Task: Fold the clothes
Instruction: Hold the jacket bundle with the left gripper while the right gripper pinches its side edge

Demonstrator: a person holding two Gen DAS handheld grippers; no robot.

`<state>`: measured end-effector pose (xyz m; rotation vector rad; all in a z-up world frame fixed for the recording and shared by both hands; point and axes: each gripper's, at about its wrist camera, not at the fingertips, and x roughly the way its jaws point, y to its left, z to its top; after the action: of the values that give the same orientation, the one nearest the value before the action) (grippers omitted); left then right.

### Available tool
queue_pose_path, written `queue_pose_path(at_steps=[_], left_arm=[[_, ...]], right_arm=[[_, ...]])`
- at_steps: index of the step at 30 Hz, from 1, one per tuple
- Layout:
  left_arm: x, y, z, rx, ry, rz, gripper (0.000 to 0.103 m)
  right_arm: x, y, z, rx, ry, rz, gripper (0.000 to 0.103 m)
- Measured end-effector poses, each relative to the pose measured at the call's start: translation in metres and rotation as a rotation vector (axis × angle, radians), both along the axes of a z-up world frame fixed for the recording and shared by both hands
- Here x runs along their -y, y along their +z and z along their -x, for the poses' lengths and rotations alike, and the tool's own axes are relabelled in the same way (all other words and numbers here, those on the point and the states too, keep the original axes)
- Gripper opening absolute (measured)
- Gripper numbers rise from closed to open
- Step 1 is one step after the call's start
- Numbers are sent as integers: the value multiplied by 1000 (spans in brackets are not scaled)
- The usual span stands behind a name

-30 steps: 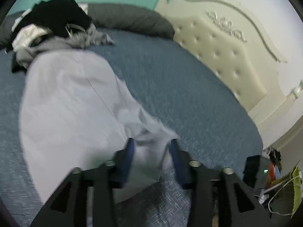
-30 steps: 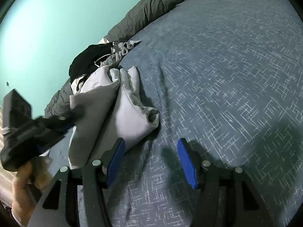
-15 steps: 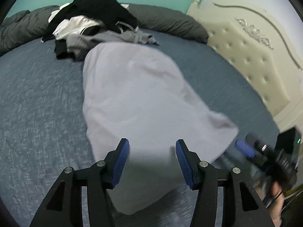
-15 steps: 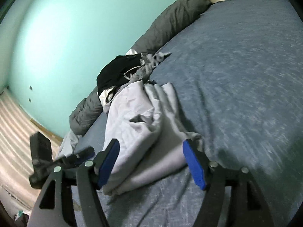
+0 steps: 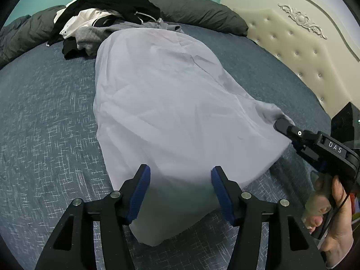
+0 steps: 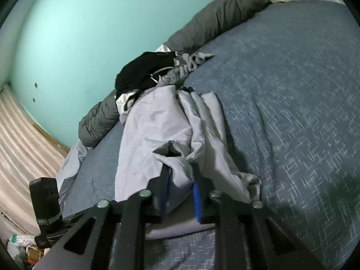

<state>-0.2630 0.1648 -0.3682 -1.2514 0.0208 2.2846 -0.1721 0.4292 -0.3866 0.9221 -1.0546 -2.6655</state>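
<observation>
Left wrist view first: the pale lilac garment (image 5: 171, 103) lies spread lengthwise down the blue bedspread (image 5: 45, 135), its far end tucked against the heap of clothes (image 5: 108, 15) by the dark bolster (image 5: 198, 15), its near end right under the camera. The left tool (image 5: 178, 186) hangs over that near hem with its blue pads wide apart and nothing between them. Off to the right, the right tool (image 5: 284, 124) has its tip buried in the garment's right corner, and a hand (image 5: 337, 213) grips its handle, with the cream headboard (image 5: 292, 45) behind.

Right wrist view now, and it settles the matter: the right tool (image 6: 180, 186) has its pads drawn close together on a bunched tab of lilac cloth, and the fabric tents up from that pinch. The cloth to the right of it lies rumpled in loose folds.

So the step in hand reads as taking hold of the near edge, one corner caught and the other free. My judgement: the left tool needs to drop onto the near-left corner and close there, so both corners travel together. Lift level, keep the hem taut, and stay short of the heap at the far end, or it'll snag.
</observation>
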Motion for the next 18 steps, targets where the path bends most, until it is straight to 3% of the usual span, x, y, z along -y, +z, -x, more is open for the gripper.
queue_pose_path(at_steps=[2,7,18], left_arm=[[-2,3,-2,-6,0,12,61],[-10,4,-7,-1,-14,49,61],[-14,-8,-9,28,-23,84,61]], right_arm=[[-4,-3,-2,10,-2,39,8],[-4,1,-25,26,-30,-2,7],[-16,-39,-21,179,-82,69,8]])
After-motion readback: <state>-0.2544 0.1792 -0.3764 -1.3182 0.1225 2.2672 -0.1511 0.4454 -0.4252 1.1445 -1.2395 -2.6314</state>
